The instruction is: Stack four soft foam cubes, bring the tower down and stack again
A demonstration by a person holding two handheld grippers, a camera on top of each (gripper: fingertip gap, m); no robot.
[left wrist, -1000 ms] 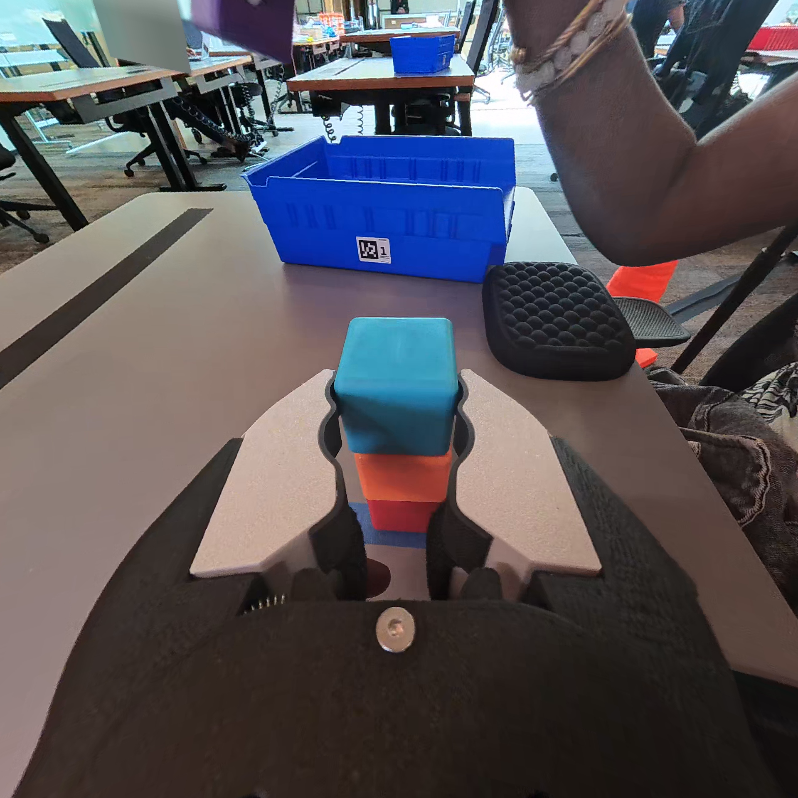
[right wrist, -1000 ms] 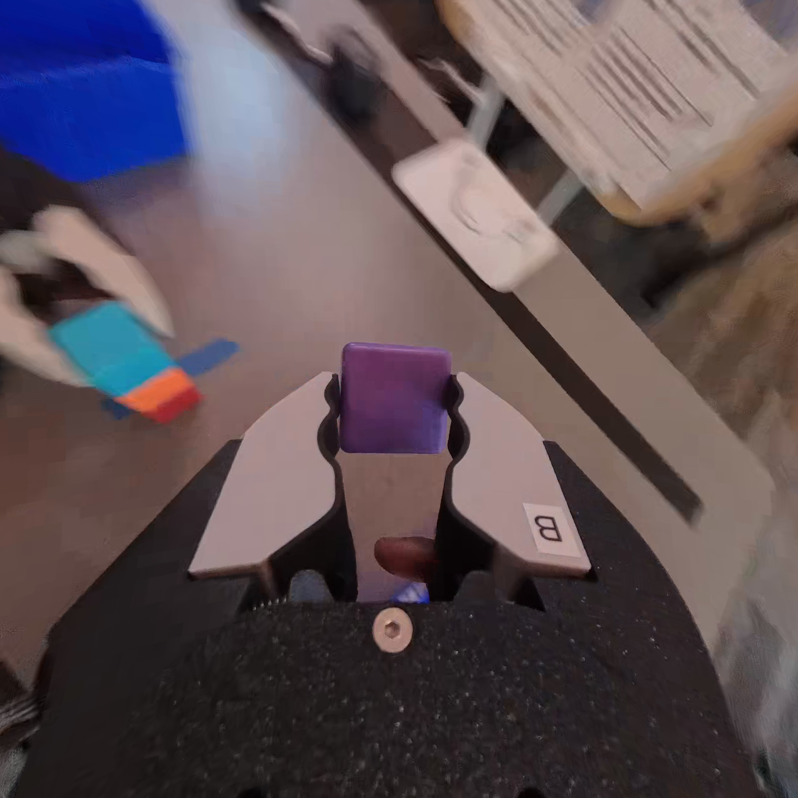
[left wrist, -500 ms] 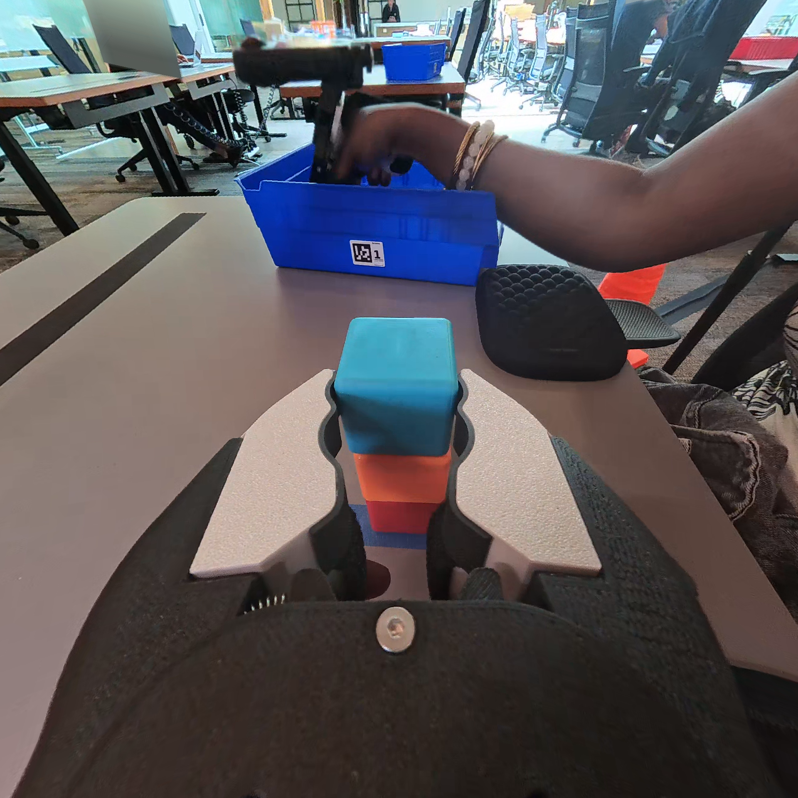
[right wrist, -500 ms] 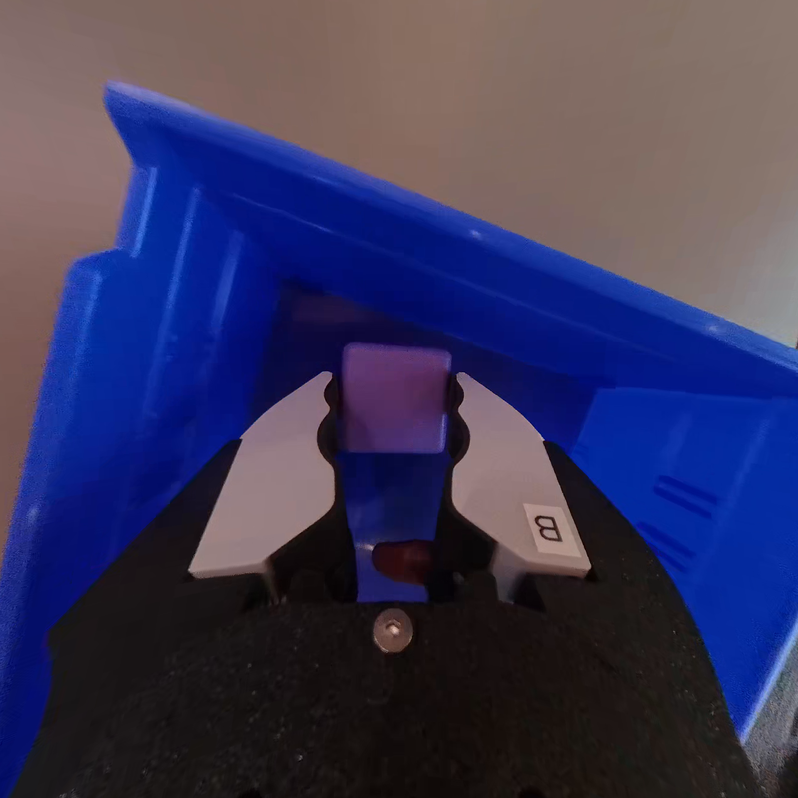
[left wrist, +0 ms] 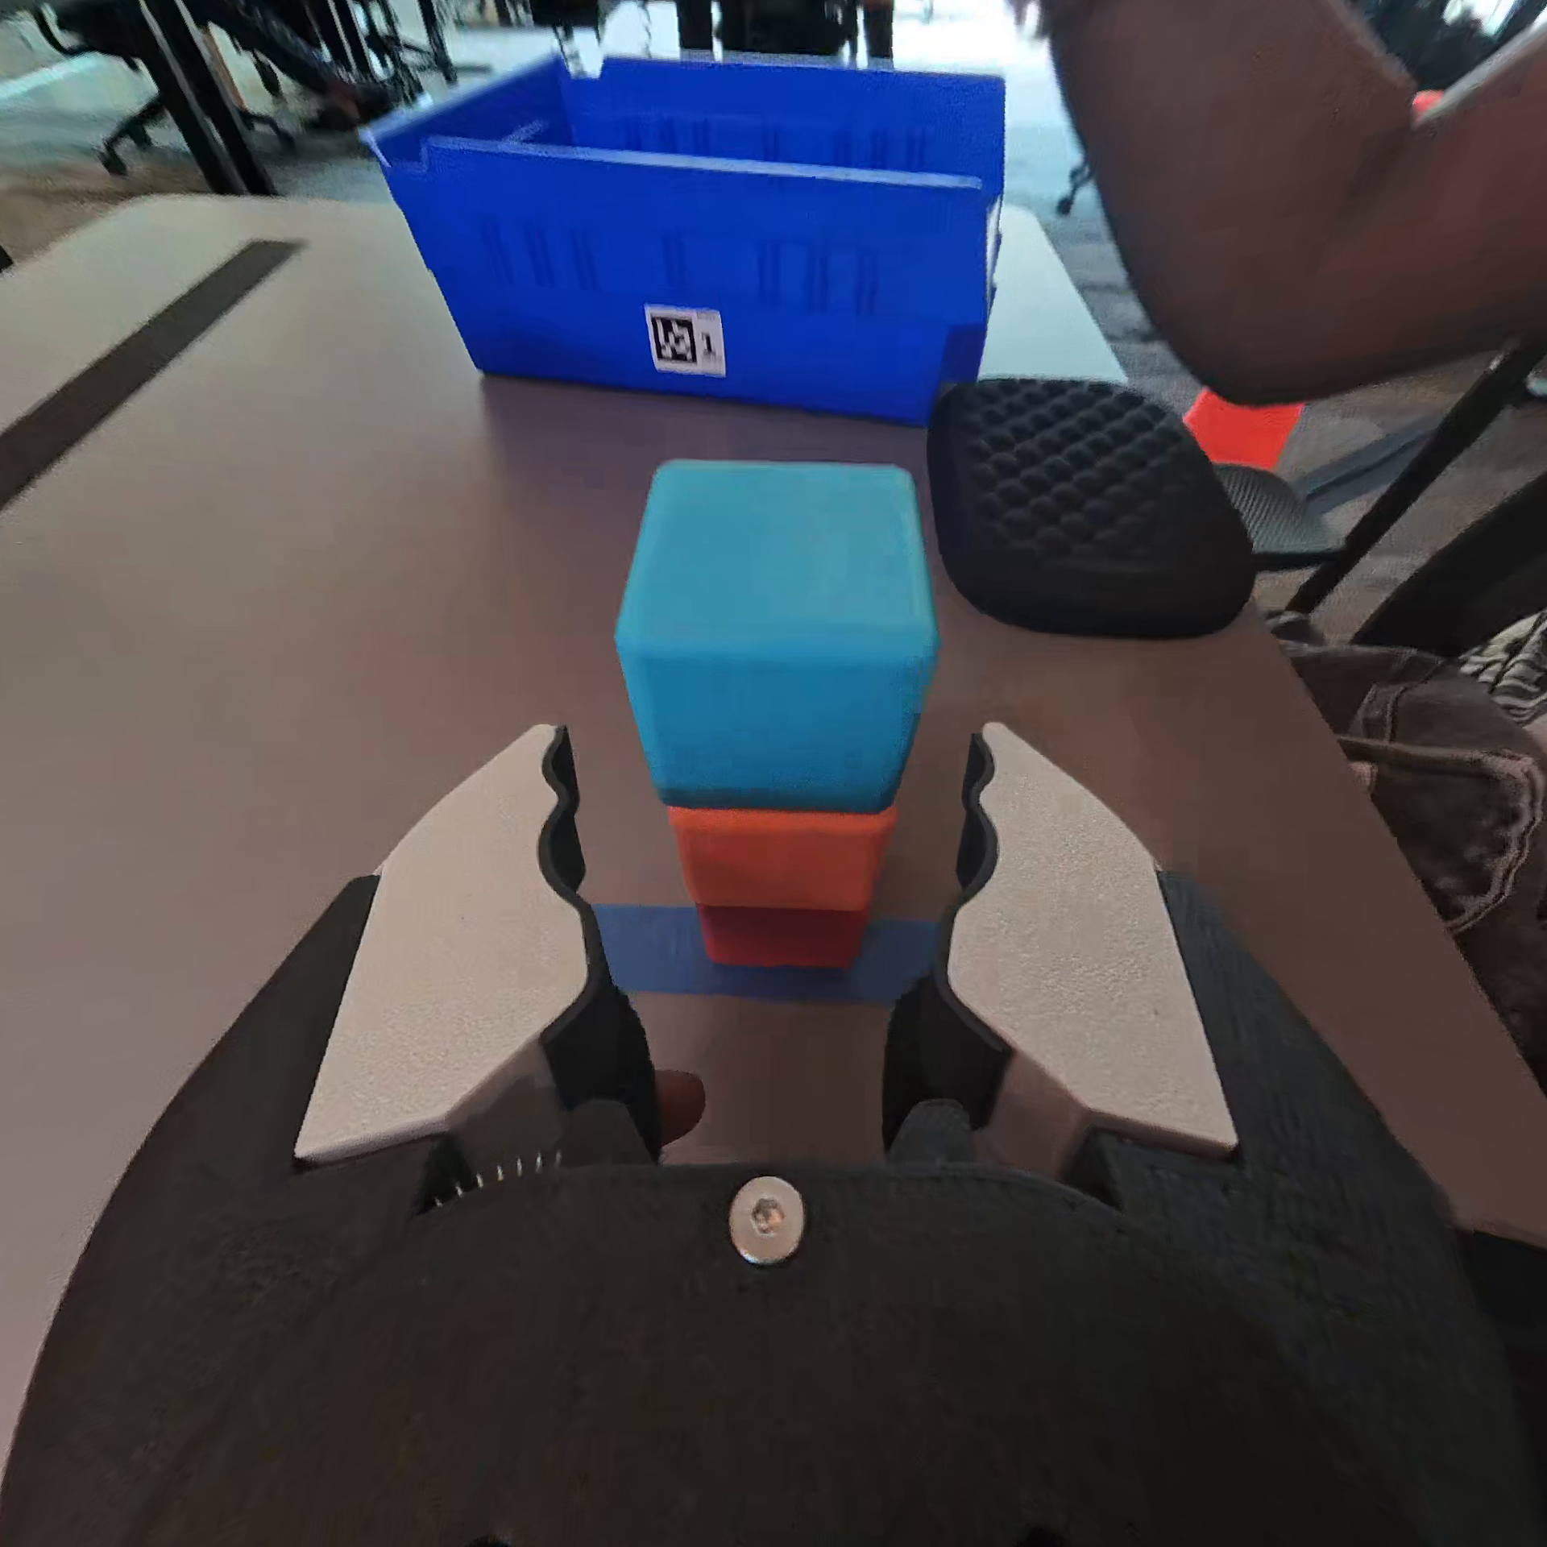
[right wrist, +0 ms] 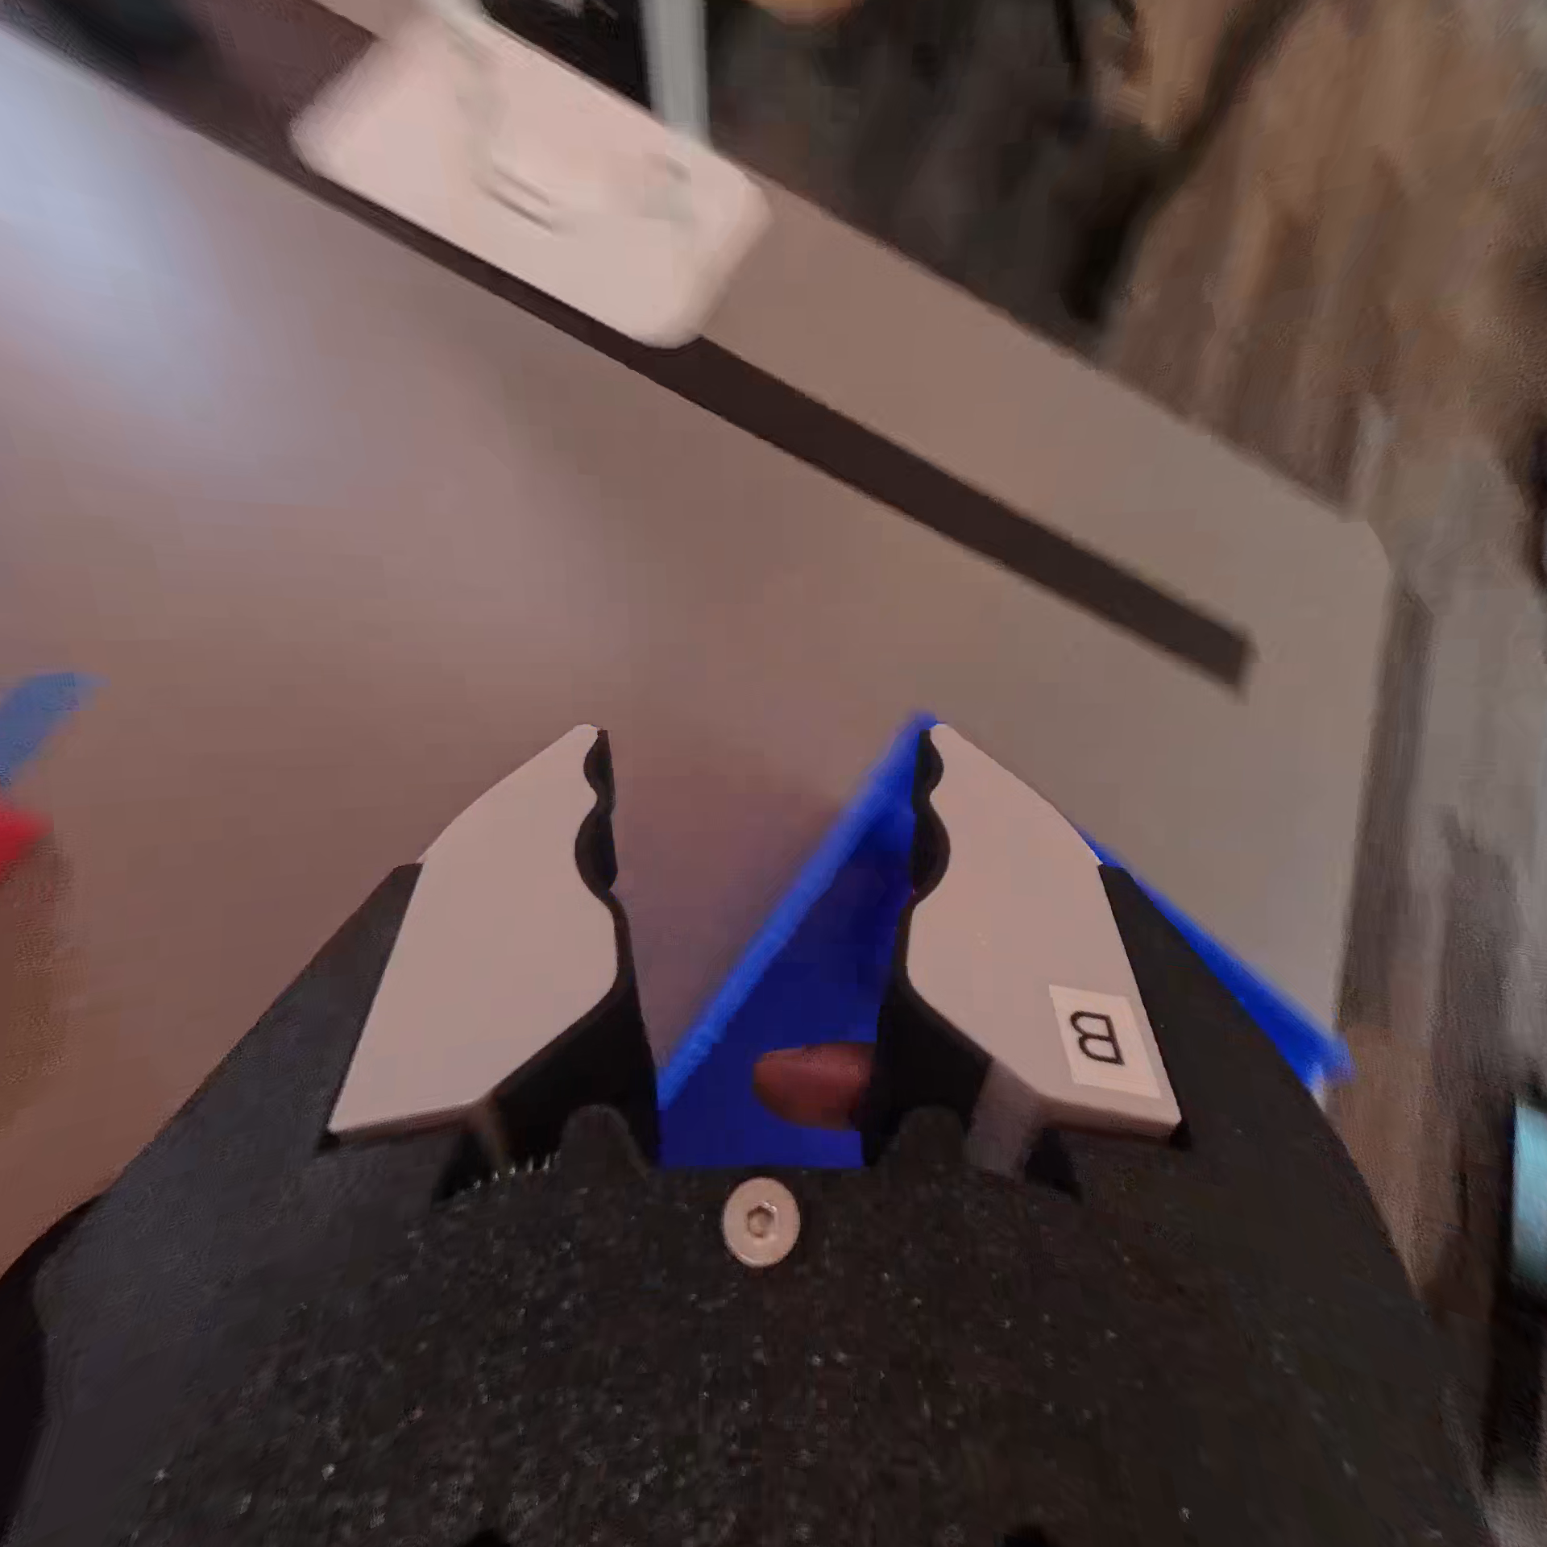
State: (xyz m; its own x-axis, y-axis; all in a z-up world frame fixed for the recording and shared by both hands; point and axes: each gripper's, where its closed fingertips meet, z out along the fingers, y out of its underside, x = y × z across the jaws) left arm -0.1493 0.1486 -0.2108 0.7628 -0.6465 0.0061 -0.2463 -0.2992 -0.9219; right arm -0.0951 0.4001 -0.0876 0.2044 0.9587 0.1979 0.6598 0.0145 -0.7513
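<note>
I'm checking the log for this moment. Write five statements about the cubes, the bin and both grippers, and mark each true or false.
1. The left gripper is open, its fingers clear of the cubes. True.
2. The teal cube sits on top of the orange cube. True.
3. The right gripper holds a purple cube. False: it is open with nothing between its fingers.
4. The red cube is at the bottom, on blue tape. True.
5. The blue bin stands on the black pad. False: both rest on the table, side by side.
</note>
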